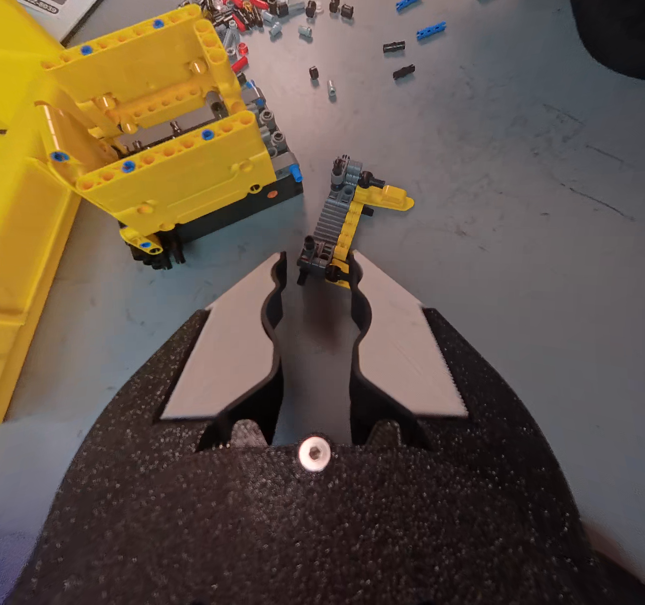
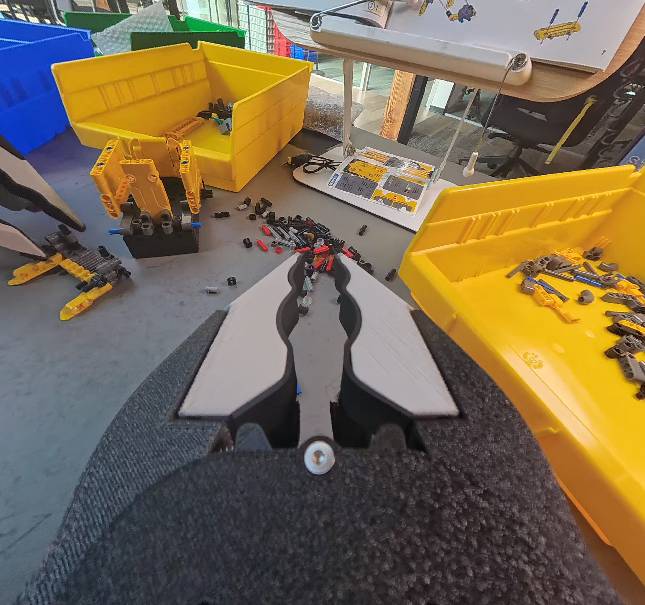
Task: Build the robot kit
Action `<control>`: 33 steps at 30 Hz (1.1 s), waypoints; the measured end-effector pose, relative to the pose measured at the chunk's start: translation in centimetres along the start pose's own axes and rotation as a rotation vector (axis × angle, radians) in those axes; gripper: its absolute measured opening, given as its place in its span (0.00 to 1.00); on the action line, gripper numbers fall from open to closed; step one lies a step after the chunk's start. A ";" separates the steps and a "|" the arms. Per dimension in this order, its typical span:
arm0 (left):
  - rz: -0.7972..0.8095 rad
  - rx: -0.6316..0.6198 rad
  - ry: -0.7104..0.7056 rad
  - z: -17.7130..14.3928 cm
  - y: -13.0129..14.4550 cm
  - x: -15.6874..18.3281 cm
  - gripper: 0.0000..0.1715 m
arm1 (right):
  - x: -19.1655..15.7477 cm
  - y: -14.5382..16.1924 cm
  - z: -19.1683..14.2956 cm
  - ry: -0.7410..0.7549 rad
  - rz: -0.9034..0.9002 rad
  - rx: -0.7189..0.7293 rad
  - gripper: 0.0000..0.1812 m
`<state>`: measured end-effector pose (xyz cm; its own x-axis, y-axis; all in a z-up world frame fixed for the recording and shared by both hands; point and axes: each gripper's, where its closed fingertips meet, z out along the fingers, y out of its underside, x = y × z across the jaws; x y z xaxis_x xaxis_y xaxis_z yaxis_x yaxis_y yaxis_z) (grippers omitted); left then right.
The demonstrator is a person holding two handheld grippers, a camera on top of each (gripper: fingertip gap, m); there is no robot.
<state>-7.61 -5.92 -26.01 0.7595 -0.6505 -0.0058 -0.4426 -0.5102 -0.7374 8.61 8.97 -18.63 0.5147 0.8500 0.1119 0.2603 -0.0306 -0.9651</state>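
Note:
My left gripper (image 1: pixel 317 263) is open, low over the grey table. Its fingertips straddle the near end of a small grey-and-yellow brick assembly (image 1: pixel 343 218) lying on the table. The right finger touches it and a gap shows at the left finger. That gripper (image 2: pixel 62 242) and assembly (image 2: pixel 80 267) also show at the left of the right wrist view. A larger yellow brick build on a black base (image 1: pixel 167 155) stands just left of it (image 2: pixel 150 186). My right gripper (image 2: pixel 319 260) is open with a narrow gap, its tips over a pile of small red, black and grey pins (image 2: pixel 307 235).
A yellow bin (image 2: pixel 488 309) holding several loose parts sits close on the right. Another yellow bin (image 2: pixel 157 85) stands behind the build, with a blue bin (image 2: pixel 31 75) beside it. An instruction booklet on a stand (image 2: pixel 488 12) and a sticker sheet (image 2: pixel 380 179) are at the back. Blue pins (image 1: pixel 409 0) lie scattered. One gripper's finger ends stand about 25 cm off the other's.

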 end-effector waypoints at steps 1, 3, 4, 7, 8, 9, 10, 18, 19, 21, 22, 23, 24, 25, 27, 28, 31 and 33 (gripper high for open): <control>-0.010 0.031 0.012 -0.3 -0.5 0.1 0.22 | 0.0 0.0 0.0 -0.002 -0.001 0.001 0.08; -0.020 0.114 0.026 -0.9 -1.8 0.2 0.24 | -0.1 -0.1 0.0 -0.003 -0.001 0.003 0.08; -0.022 0.166 0.026 -1.3 -2.7 0.2 0.26 | -0.1 -0.2 -0.1 -0.005 -0.001 0.007 0.08; -0.051 0.366 -0.026 -3.0 -5.6 -0.7 0.29 | -0.1 -0.6 -0.2 -0.007 0.006 0.030 0.09; -0.074 0.431 -0.046 -3.7 -6.5 -1.2 0.29 | 0.0 -0.7 -0.3 -0.006 0.009 0.036 0.09; -0.098 0.487 -0.071 -4.3 -7.1 -1.7 0.29 | 0.0 -0.8 -0.3 -0.005 0.011 0.038 0.09; -0.117 0.529 -0.098 -4.7 -7.5 -2.2 0.29 | 0.0 -0.7 -0.3 -0.004 0.011 0.038 0.09; -0.148 0.625 -0.309 -6.4 -7.8 -5.2 0.30 | 0.4 -1.1 -0.4 0.014 0.013 0.058 0.10; -0.155 0.634 -0.328 -6.7 -7.8 -5.6 0.30 | 0.4 -1.1 -0.5 0.016 0.017 0.062 0.10; -0.170 0.656 -0.353 -7.2 -7.8 -6.1 0.31 | 0.6 -1.2 -0.5 0.020 0.025 0.073 0.10; -0.183 0.666 -0.361 -7.4 -7.8 -6.3 0.31 | 0.6 -1.2 -0.5 0.020 0.029 0.078 0.10; -0.197 0.678 -0.370 -7.7 -7.9 -6.5 0.31 | 0.7 -1.3 -0.5 0.020 0.034 0.081 0.10; -0.206 0.691 -0.373 -7.9 -7.9 -6.6 0.31 | 0.7 -1.3 -0.5 0.017 0.038 0.084 0.10; -0.218 0.703 -0.379 -8.1 -8.0 -6.7 0.32 | 0.6 -1.4 -0.5 0.011 0.042 0.092 0.10; -0.234 0.721 -0.384 -8.5 -8.1 -6.9 0.31 | 0.7 -1.7 -0.6 0.015 0.045 0.110 0.10; -0.239 0.729 -0.383 -8.6 -8.1 -7.0 0.31 | 0.7 -1.7 -0.6 0.020 0.043 0.110 0.10; -0.235 0.740 -0.393 -9.0 -8.1 -7.1 0.30 | 0.6 -1.4 -0.4 0.014 0.043 0.095 0.10; -0.221 0.734 -0.405 -9.1 -8.1 -7.1 0.29 | 0.4 -1.3 -0.4 0.010 0.040 0.090 0.10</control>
<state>-13.77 -2.32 -13.85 0.9649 -0.2577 0.0516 0.0487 -0.0179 -0.9987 8.77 9.15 -17.28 0.5318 0.8436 0.0745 0.1646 -0.0167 -0.9862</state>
